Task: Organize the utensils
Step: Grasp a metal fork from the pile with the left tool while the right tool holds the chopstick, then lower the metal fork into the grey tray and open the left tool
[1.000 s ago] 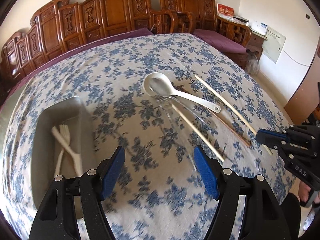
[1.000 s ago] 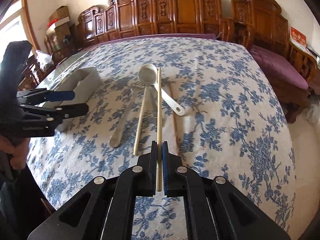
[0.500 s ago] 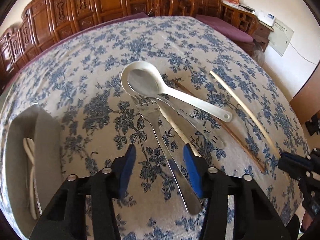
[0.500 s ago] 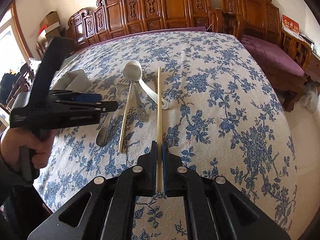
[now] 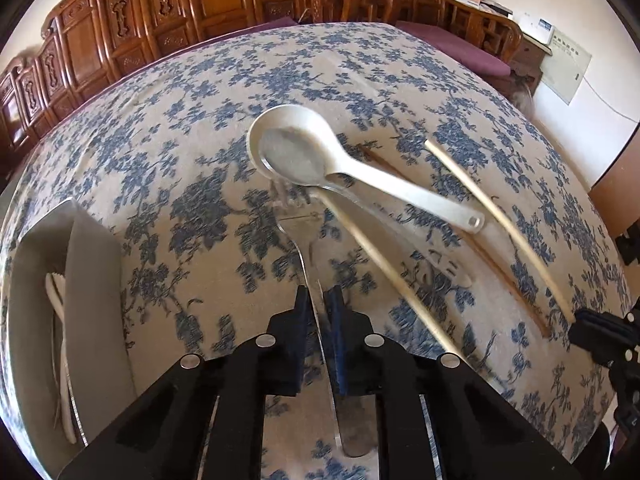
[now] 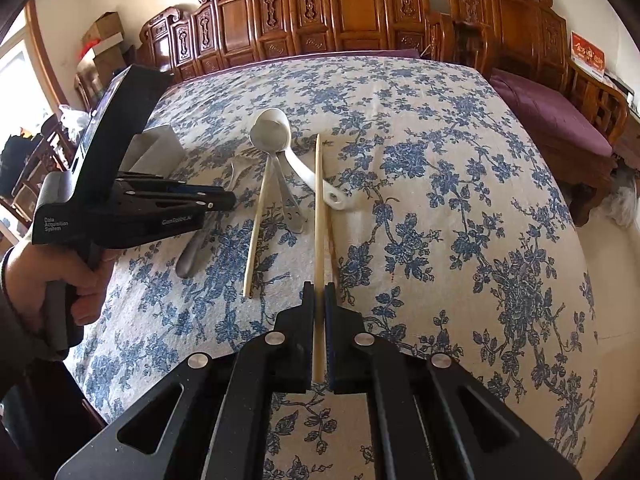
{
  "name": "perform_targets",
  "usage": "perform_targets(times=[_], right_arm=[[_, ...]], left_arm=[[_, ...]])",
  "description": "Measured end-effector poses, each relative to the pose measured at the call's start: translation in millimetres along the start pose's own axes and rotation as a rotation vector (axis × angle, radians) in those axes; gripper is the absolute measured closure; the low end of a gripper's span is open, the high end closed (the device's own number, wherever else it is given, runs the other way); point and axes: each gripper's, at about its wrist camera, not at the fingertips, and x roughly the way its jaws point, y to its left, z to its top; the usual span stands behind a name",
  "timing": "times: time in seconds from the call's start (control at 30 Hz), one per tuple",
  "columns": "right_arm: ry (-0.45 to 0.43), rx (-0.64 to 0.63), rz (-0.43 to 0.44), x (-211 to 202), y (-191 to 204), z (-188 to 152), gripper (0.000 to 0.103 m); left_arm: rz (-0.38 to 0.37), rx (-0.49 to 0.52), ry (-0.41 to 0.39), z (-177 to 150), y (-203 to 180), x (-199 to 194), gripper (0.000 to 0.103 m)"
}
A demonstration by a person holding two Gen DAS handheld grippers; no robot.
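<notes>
The left gripper (image 5: 319,300) has just been closing and now pinches the handle of a metal fork (image 5: 308,264) lying on the floral tablecloth (image 5: 200,128) near the table's near edge. The right gripper (image 6: 319,296) is clamped tight on the near end of a pale chopstick (image 6: 318,200). A second chopstick (image 6: 256,232), a white spoon (image 5: 320,160) and a metal spoon (image 6: 286,196) lie mid-table. A grey tray (image 5: 92,280) with white plastic cutlery (image 5: 56,292) sits by the left edge.
</notes>
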Motion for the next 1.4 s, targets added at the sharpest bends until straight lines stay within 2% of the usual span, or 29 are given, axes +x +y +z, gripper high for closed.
perform_targets(times=[0.33, 0.83, 1.2, 1.4], right_arm=[[-0.003, -0.039, 0.008, -4, 17, 3, 0.097], [-0.062, -0.068, 0.052, -25, 55, 23, 0.097], [-0.098, -0.132, 0.085, -30, 104, 47, 0.097], [-0.093, -0.134, 0.098, -18, 120, 52, 0.097]], left_arm=[[0.029, 0.013, 0.002, -19, 25, -21, 0.097], [0.023, 0.000, -0.096, -23, 44, -84, 0.097], [0.041, -0.030, -0.157, -28, 87, -126, 0.097], [0.051, -0.066, -0.166, -32, 118, -127, 0.097]])
